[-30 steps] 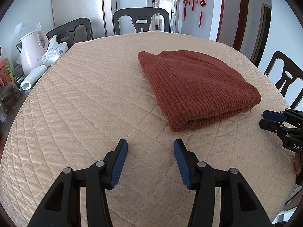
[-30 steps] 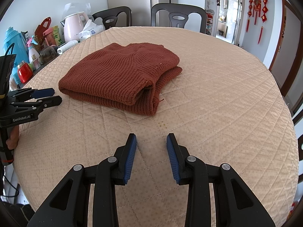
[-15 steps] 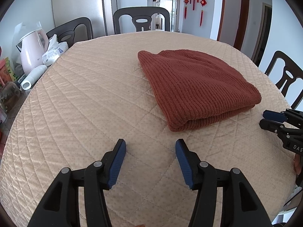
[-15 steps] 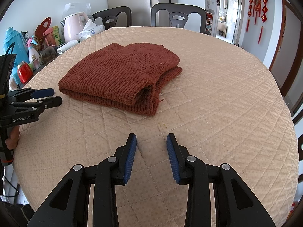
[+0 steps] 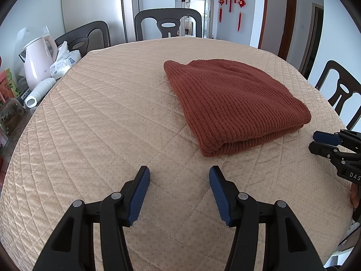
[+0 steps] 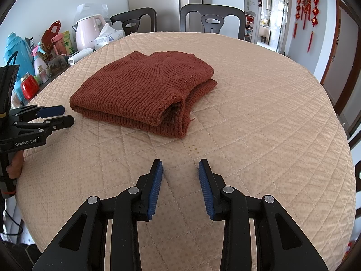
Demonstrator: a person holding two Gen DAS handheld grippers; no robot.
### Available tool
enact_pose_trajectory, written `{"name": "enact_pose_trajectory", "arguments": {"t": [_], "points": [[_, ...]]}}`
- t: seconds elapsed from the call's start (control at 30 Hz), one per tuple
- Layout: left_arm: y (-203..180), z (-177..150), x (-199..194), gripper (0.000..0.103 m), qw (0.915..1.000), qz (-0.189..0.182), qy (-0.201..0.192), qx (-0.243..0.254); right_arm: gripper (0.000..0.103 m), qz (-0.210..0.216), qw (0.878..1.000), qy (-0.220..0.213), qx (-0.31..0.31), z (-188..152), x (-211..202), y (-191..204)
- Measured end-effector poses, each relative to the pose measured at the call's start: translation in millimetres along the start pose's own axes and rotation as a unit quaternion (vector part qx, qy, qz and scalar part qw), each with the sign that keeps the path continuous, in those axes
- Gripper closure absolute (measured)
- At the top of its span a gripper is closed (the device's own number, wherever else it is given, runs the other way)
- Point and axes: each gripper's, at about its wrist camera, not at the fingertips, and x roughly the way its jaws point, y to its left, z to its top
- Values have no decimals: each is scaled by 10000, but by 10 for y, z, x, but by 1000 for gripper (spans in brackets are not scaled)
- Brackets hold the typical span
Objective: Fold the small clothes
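While folded, ribbed knit sweater (image 5: 232,103), quilted tablecloth (image 5: 101,117)

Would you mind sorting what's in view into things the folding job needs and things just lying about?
Job: folded rust-red sweater; left gripper; right gripper; quilted table cover.
Lying about: pink kettle; tissue pack; blue thermos; chairs.
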Motion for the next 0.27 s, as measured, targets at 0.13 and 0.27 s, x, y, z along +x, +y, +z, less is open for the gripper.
{"name": "enact_pose_trajectory", "arguments": {"t": [0.13, 0.27], "points": [[-7, -1, 1, 45, 10000, -24, -3, -11, 69, 1, 10000, 0, 1, -1, 2, -2], [-21, -3, -4, 45, 10000, -27, -1, -5, 69, -1, 10000, 0, 0, -2, 2, -3]]}}
